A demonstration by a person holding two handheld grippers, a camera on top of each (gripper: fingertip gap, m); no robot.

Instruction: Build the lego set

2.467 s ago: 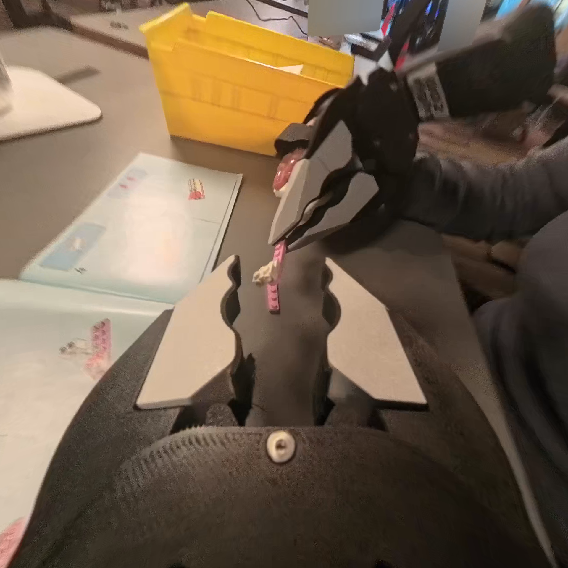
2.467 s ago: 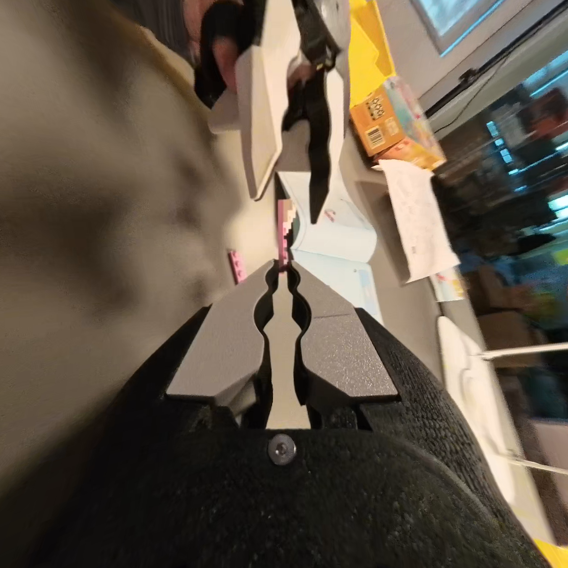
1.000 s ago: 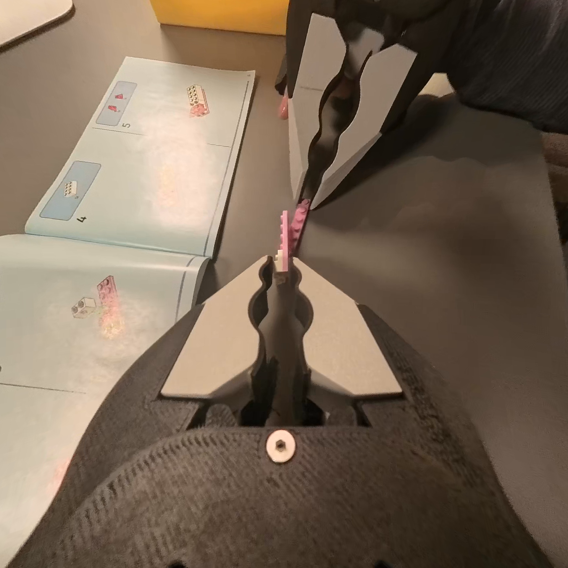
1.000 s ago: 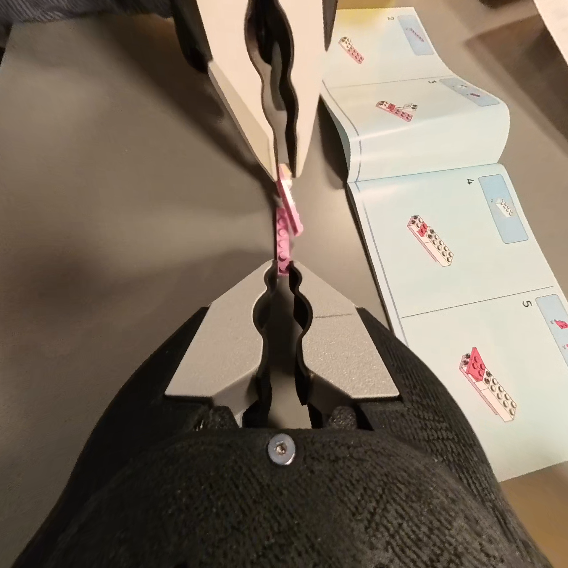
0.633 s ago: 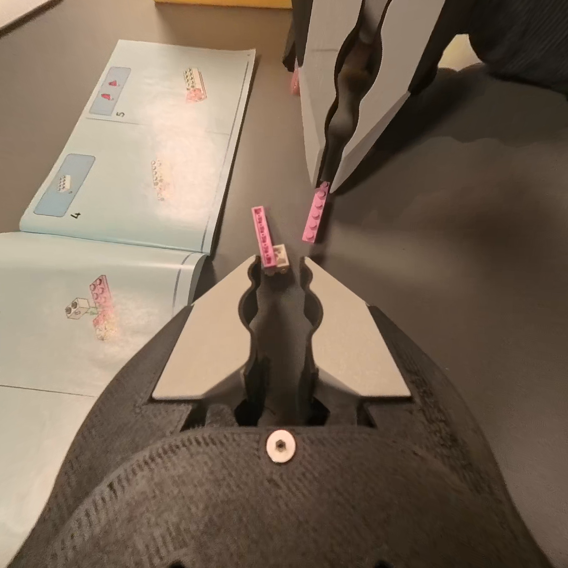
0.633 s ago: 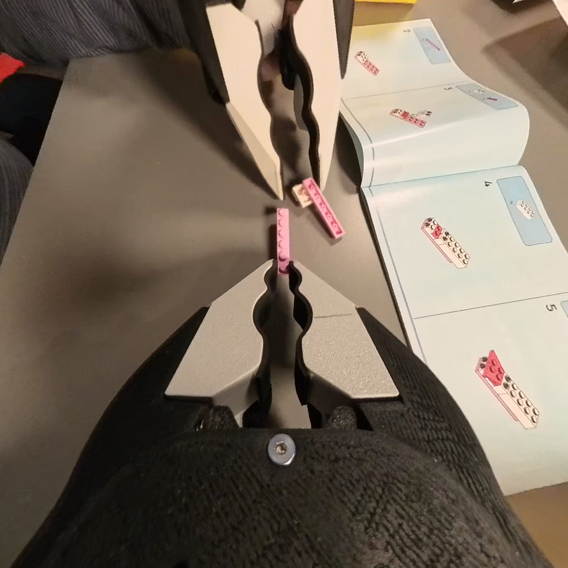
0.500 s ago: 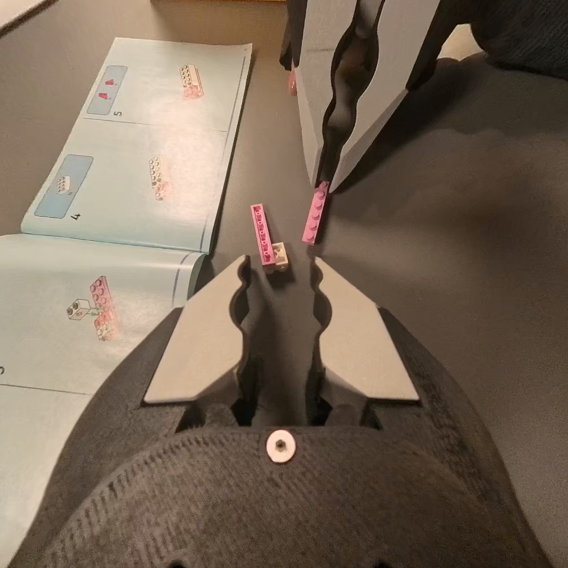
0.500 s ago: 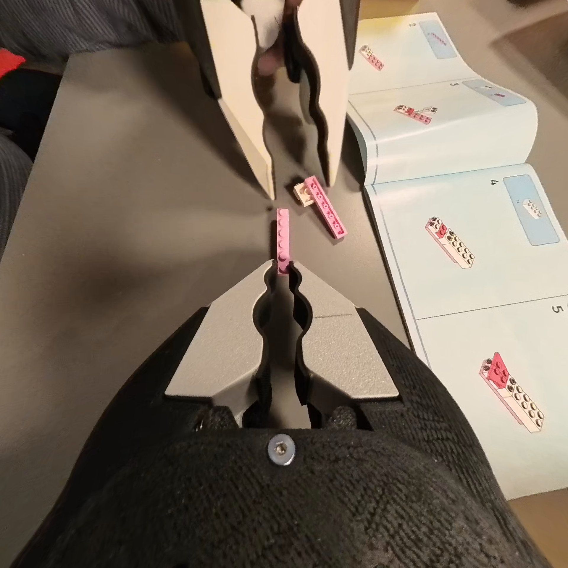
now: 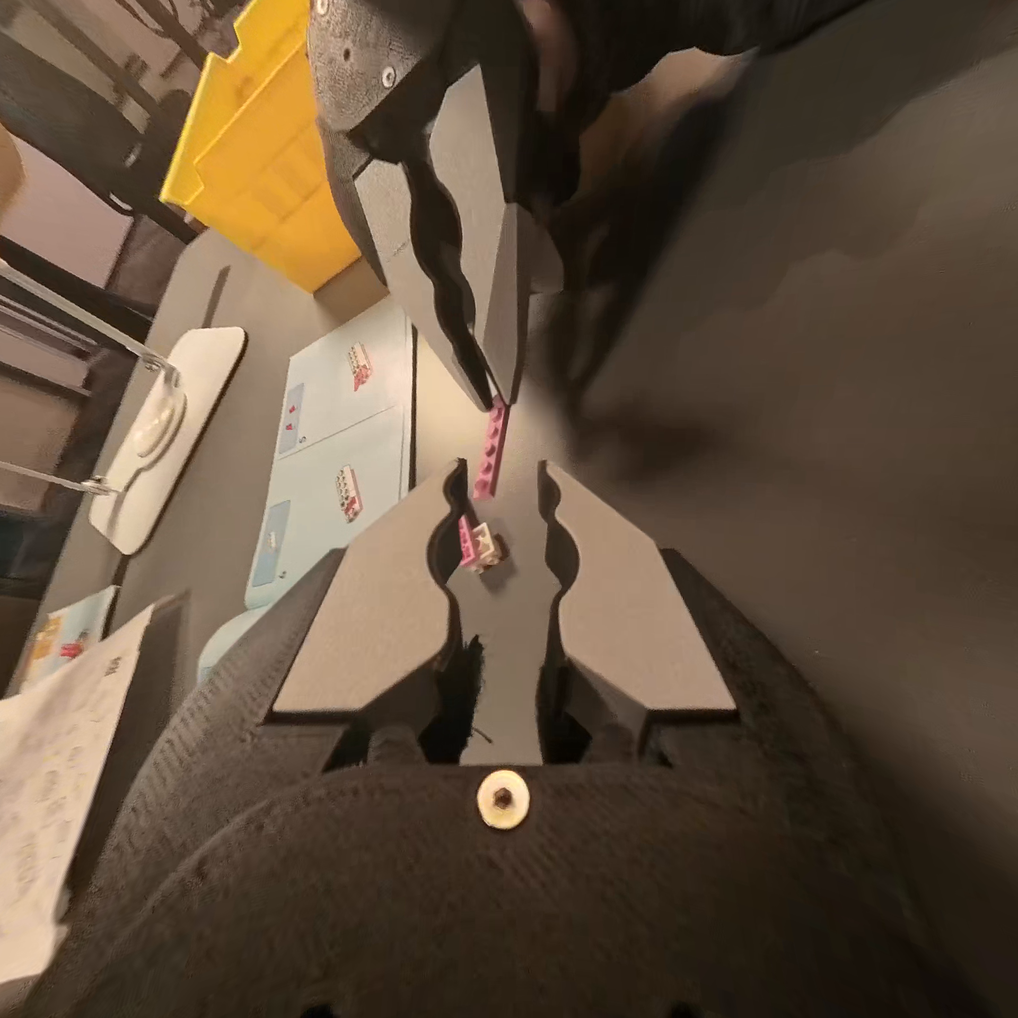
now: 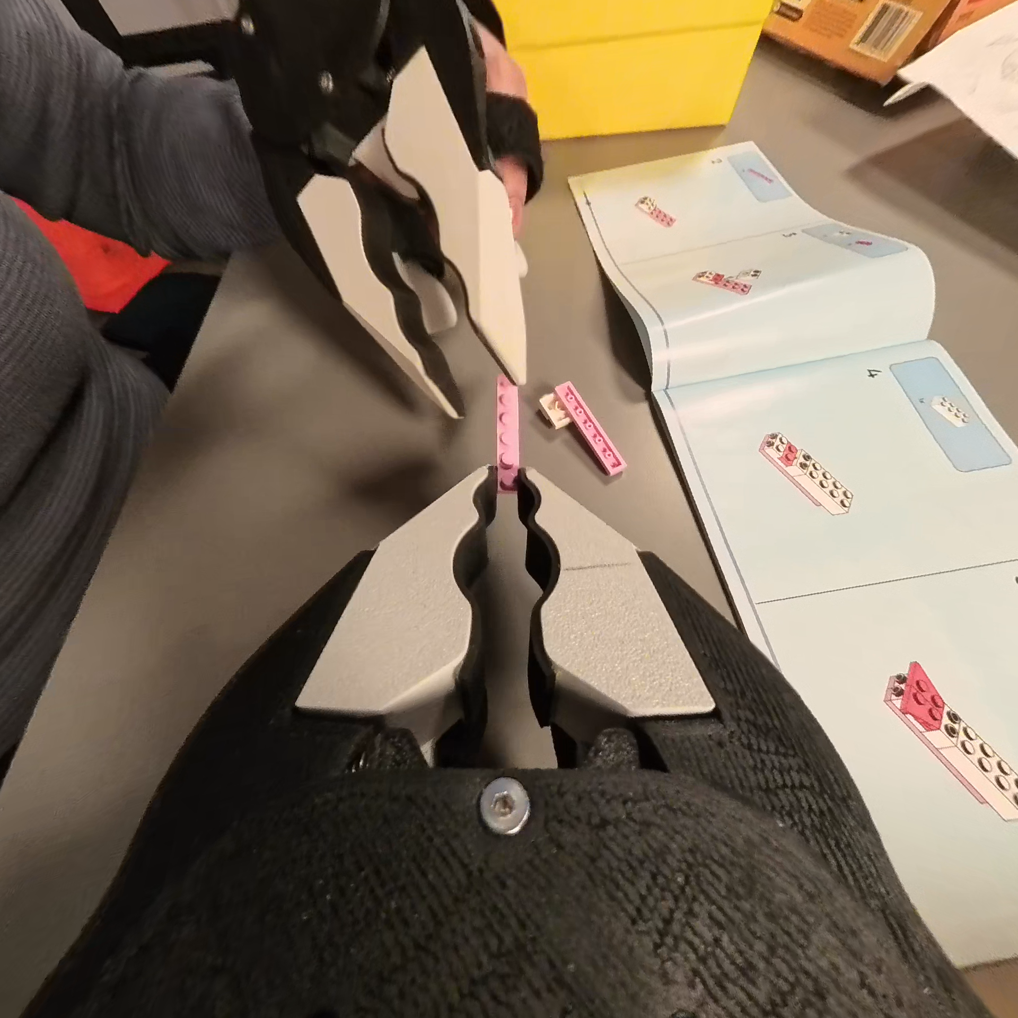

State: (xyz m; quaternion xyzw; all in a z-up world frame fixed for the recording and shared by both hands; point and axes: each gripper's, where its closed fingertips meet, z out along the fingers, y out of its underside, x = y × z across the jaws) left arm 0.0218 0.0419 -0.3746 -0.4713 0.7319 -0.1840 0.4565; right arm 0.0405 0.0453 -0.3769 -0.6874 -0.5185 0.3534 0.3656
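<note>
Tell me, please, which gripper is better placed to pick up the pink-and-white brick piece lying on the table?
Left. The left gripper is open and empty close by the pink-and-white brick piece, while the right gripper is shut on a pink plate.

**Print in view, none of it repeated here**

From my right wrist view, the pale blue instruction booklet point(image 10: 826, 413) lies open at 3 o'clock. It bears small printed step numerals beside its blue panels. At 1 o'clock an orange cardboard box point(image 10: 859, 27) carries a barcode and print. A white sheet point(image 10: 980, 82) with faint markings lies just past it. From my left wrist view, the same sheet at 8 o'clock is too blurred to read.
</note>
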